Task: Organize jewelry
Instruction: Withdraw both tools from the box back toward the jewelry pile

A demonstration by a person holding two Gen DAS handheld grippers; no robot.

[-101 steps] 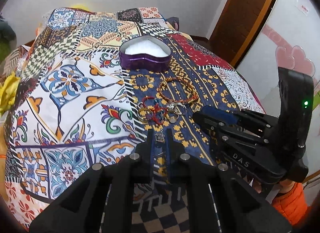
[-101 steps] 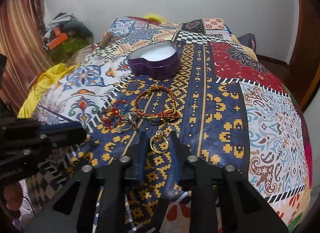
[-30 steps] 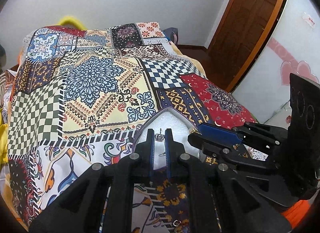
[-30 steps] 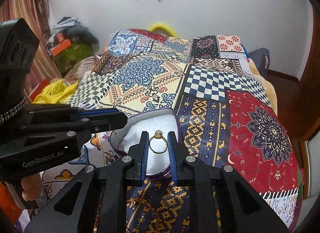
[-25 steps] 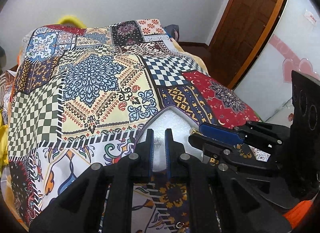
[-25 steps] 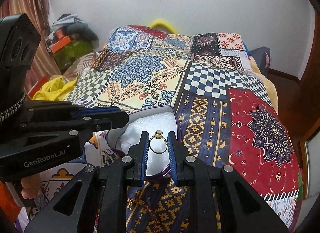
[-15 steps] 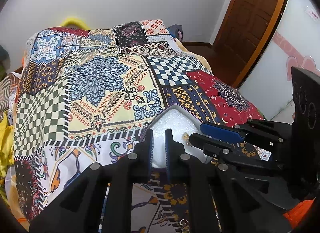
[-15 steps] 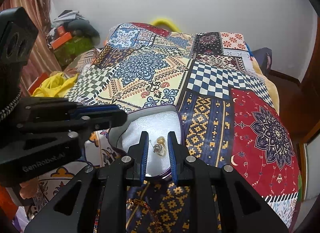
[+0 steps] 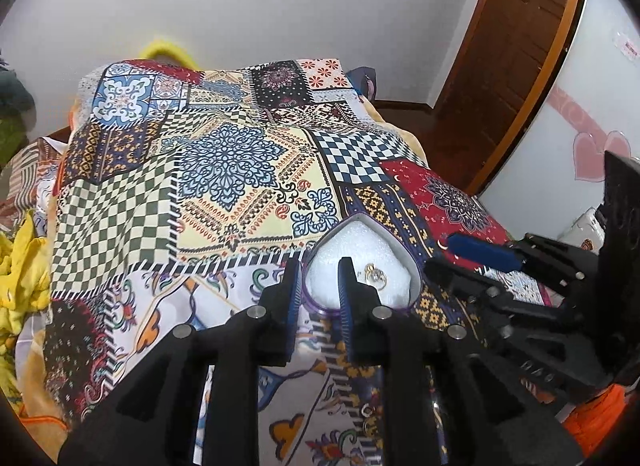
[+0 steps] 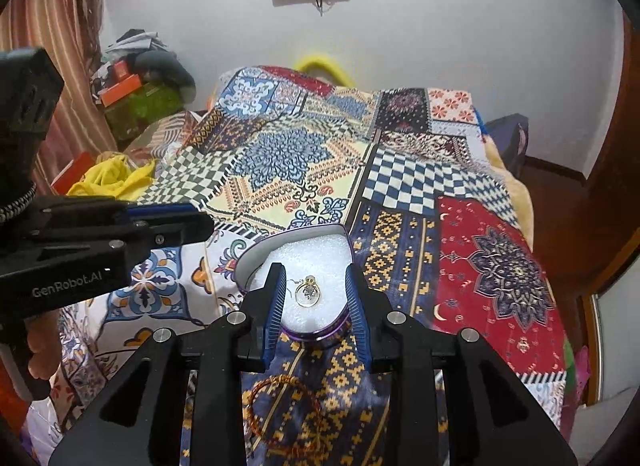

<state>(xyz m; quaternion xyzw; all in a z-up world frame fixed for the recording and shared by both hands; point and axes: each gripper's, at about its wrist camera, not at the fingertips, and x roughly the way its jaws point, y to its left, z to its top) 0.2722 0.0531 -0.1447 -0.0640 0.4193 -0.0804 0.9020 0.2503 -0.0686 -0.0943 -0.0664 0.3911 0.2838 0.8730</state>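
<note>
Both tools hang over a bed (image 10: 404, 242) covered with a patchwork bedspread, and both are released, jaws apart with nothing between them. The left tool (image 9: 318, 280) sits just above the near left rim of a purple heart-shaped box (image 9: 416, 280), which rests on the bedspread toward the near edge of the bed. The right tool (image 10: 314, 286) frames the same box (image 10: 246, 266) from the other side, its blue-ribbed fingers (image 10: 276, 302) straddling the rounded lobes. The box is lined with white foam.

On that foam lie a gold ring (image 10: 307, 297) and a small silver earring (image 10: 294, 281), close together and seemingly touching, near the middle of the box. From the left wrist view the ring (image 9: 375, 274) shows just right of the right-hand finger.

A beaded red-and-gold bracelet (image 10: 256, 398) lies on the bedspread nearer the near edge of the bed, partly hidden under the right tool's body. A yellow cloth (image 10: 110, 179) lies off the left side of the bed.
</note>
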